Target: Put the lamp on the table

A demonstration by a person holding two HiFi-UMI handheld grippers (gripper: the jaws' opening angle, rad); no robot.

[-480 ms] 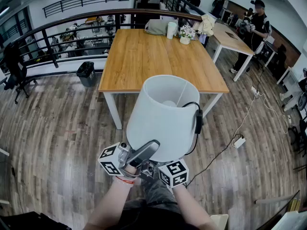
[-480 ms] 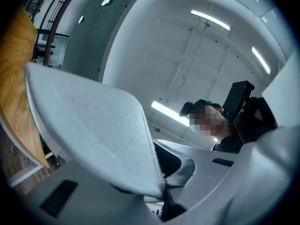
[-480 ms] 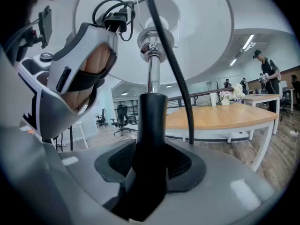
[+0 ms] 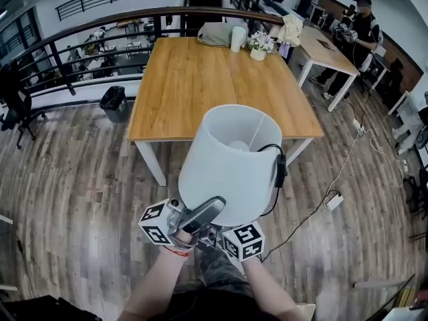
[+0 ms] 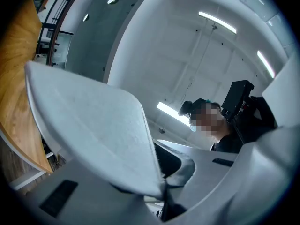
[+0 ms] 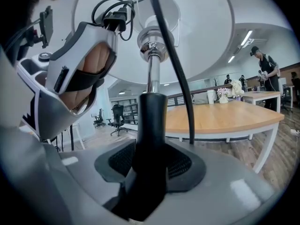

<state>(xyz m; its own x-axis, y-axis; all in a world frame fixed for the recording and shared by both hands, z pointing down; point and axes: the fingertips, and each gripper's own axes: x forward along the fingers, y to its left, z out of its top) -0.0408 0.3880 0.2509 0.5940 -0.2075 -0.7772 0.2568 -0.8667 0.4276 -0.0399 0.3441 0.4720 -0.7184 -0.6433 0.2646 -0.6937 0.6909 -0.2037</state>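
Left gripper (image 4: 198,215), right gripper (image 4: 241,241) side by side beneath lamp (image 4: 227,159)

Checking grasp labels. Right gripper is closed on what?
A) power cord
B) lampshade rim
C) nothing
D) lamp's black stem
D: the right gripper view shows the right gripper clamped on the lamp's black stem, with the cord running beside it, outside the fingers.

an open-plan office, with wooden tables (image 4: 221,79), swivel chairs (image 6: 116,112) and a mezzanine railing (image 4: 73,55)
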